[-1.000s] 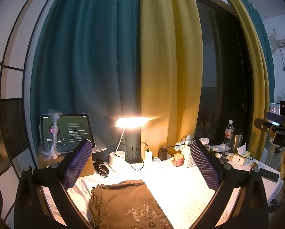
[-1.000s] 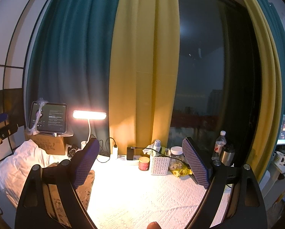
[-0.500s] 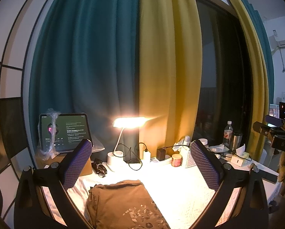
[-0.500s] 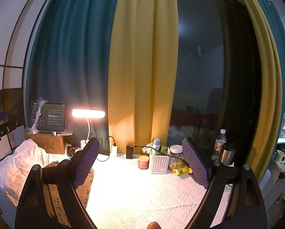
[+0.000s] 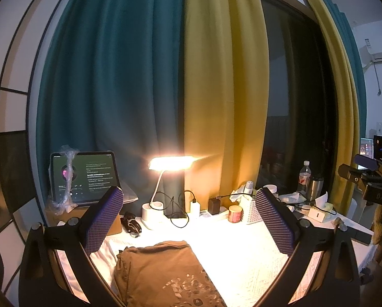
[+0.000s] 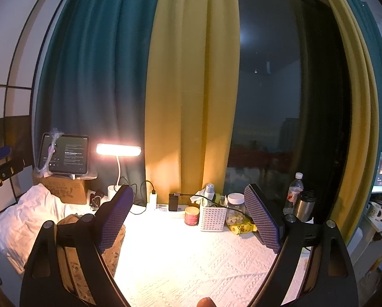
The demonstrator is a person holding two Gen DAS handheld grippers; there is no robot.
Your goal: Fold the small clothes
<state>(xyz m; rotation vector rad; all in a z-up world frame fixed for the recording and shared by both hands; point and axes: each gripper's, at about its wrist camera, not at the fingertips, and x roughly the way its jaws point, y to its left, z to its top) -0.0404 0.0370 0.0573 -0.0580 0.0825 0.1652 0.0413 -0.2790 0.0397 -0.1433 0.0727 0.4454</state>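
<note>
A brown garment (image 5: 162, 273) with a pale leopard-spot print lies folded on the white cloth-covered table (image 5: 242, 261), low in the left wrist view. My left gripper (image 5: 188, 222) hangs open above its far end and holds nothing. In the right wrist view the same garment (image 6: 115, 249) shows at the lower left, partly hidden behind the left finger. My right gripper (image 6: 189, 220) is open over bare cloth to the garment's right. The other gripper (image 5: 367, 179) juts in at the left wrist view's right edge.
A lit desk lamp (image 6: 118, 151), a tablet (image 6: 65, 154) on a cardboard box, chargers, a red tin (image 6: 192, 215), a white basket (image 6: 212, 217), a jar and bottles (image 6: 294, 192) line the back edge. Crumpled white fabric (image 6: 24, 220) lies far left. Curtains hang behind.
Both views have shifted only slightly; the garment sits a little lower and more to the left in the left wrist view. Both grippers stay open.
</note>
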